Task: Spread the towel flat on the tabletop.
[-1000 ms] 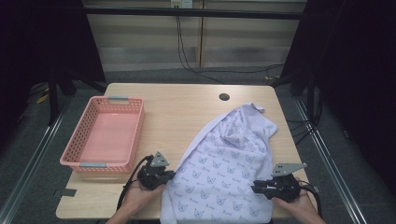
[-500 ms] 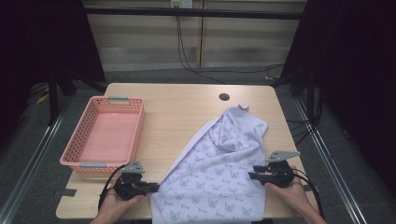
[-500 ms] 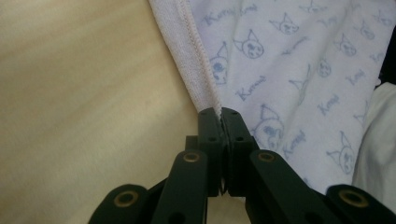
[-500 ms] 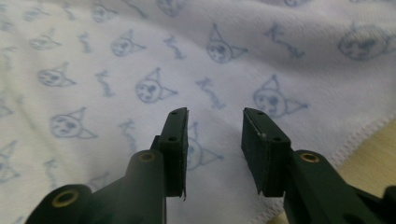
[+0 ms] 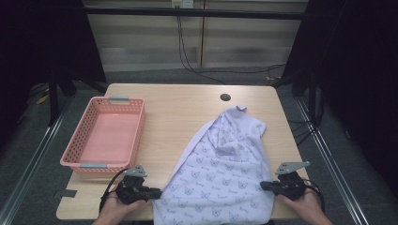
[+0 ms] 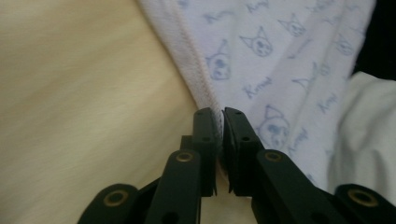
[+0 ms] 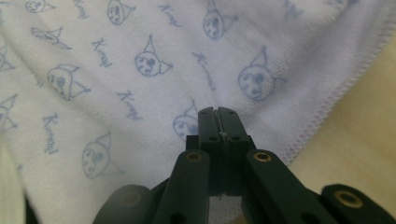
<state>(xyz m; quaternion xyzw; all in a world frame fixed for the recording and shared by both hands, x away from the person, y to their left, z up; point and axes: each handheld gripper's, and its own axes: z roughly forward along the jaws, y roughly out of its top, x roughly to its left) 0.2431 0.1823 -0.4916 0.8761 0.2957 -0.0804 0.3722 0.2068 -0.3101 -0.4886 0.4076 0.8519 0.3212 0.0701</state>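
L tongs (image 6: pixel 219 116): jaws pinched on the stitched hem of the cloth (image 5: pixel 220 173), hem running up and away between them. In the high view the L tongs (image 5: pixel 157 192) sit at the cloth's near-left corner, pointing right into it. R tongs (image 7: pixel 218 114): jaws tight together w/ a thin fold of cloth nipped between; they've just been closing, fabric in the bite. In the high view the R tongs (image 5: pixel 263 186) are at the near-right edge, pointing left.

Key relation: cloth lies between the two tongs and stretches away from both. Long axis runs from the near edge of the worktop (image 5: pixel 178 101) up toward the far right, narrowing to a small tab at the far end, short of the round hole (image 5: pixel 225 97). Near edge is spread wide; the far half is bunched and creased. Both hands about equally near, each on its own corner. Judgement: next move prob. a two-handed lift or fold away from the person, so an even pull matters.

Pink basket (image 5: pixel 105 136) sits left of the cloth, apart from it, closer to the L hand.

Writing: pale-blue cat faces w/ a repeated cursive word, looks like "Kimmy" or sim., too soft to read for sure.
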